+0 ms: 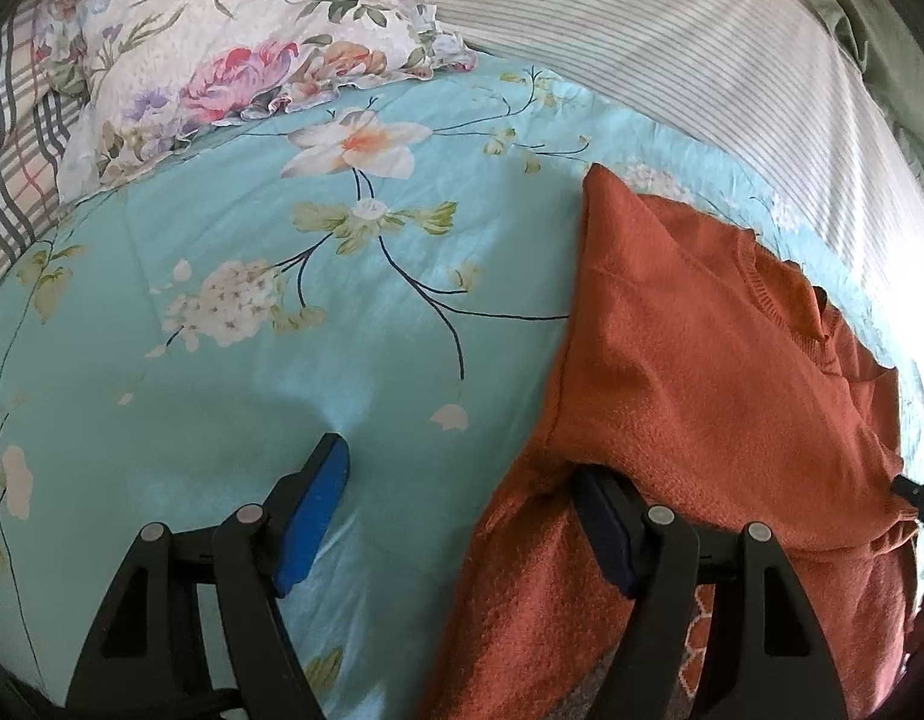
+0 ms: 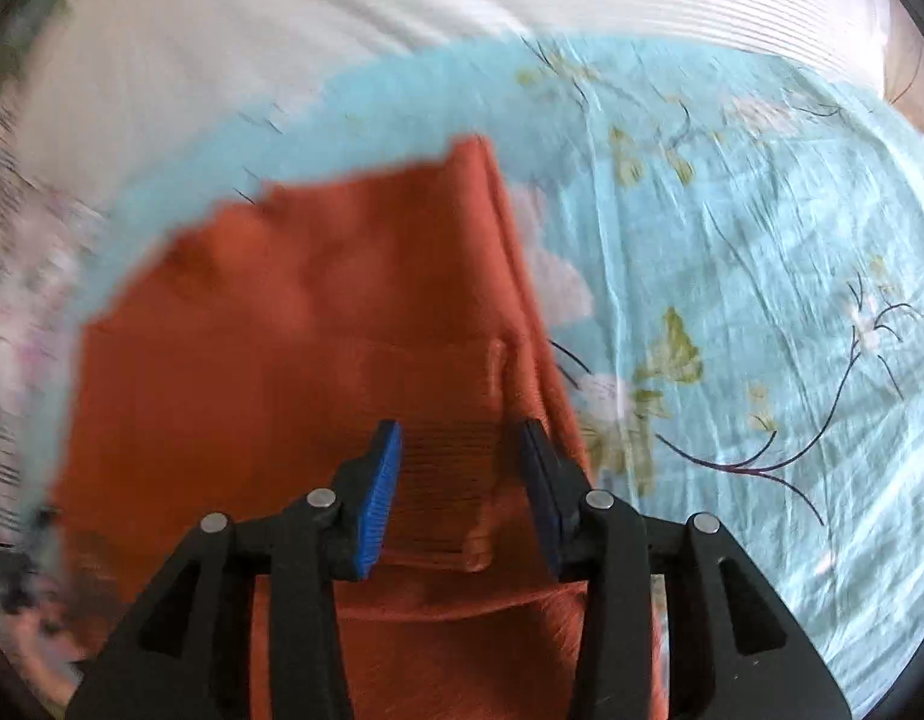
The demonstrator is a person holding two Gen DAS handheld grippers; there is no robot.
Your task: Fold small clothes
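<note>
On a floral bed (image 1: 234, 396), a rust sweater (image 1: 702, 360) lies part-folded, long axis running near to far; the right gripper (image 2: 462, 480), nearer, straddles its ribbed hem with jaws apart, while the left gripper (image 1: 462, 510) stands wide open at its left edge.

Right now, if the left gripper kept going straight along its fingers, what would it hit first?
Most likely the turquoise floral quilt: the left gripper points down at bare bedding. Its right-hand finger sits at the orange sweater, under the edge, so that could catch too.
</note>
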